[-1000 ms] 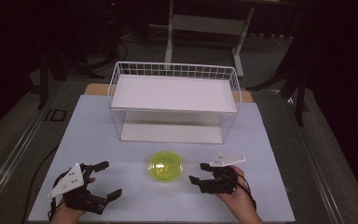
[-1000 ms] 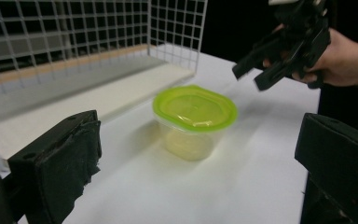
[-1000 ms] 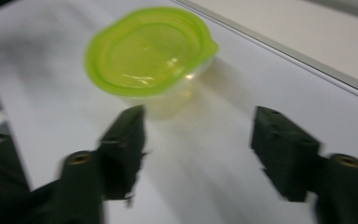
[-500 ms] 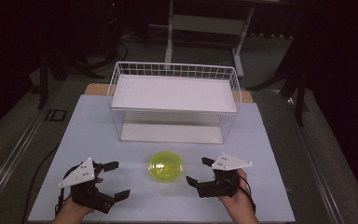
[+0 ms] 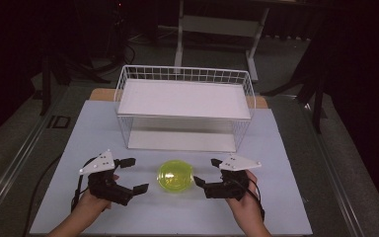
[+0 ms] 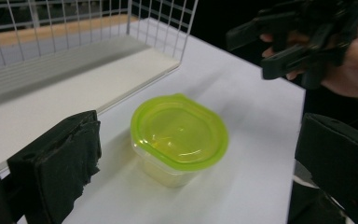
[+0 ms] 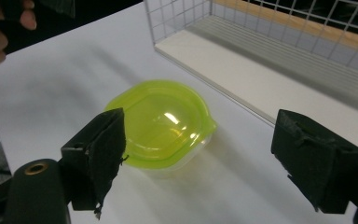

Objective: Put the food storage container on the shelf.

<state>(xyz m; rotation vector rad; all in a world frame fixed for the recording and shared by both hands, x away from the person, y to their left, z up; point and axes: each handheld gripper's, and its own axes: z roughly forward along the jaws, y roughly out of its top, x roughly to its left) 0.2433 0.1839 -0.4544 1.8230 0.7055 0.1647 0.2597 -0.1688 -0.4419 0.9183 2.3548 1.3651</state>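
1. High view: a white bench point(image 5: 286, 197) carries a white wire basket point(image 5: 185, 106) at its far middle and a small tub point(image 5: 175, 177) with a yellow-green lid nearer the person.
2. The tub stands upright on the bench, in front of the basket and apart from it, between the two grippers.
3. The left gripper point(image 5: 131, 175) sits left of the tub, held by the person's left hand point(image 5: 91, 202); its jaws are spread wide and empty, pointing towards the tub without touching it.
4. The right gripper point(image 5: 205, 174) sits just right of the tub, held by the right hand point(image 5: 242, 205); its jaws are also apart and hold nothing, with one tip close to the tub's edge.
5. Left gripper view: the tub point(image 6: 179, 137) lies ahead between the two black jaws, clear plastic below the closed lid, with the basket point(image 6: 74, 28) behind it and the other gripper point(image 6: 303, 42) at upper right.
6. Right gripper view: the tub point(image 7: 161, 123) lies ahead of the released jaws, nearer the left one, and the basket point(image 7: 279, 28) stands beyond it.
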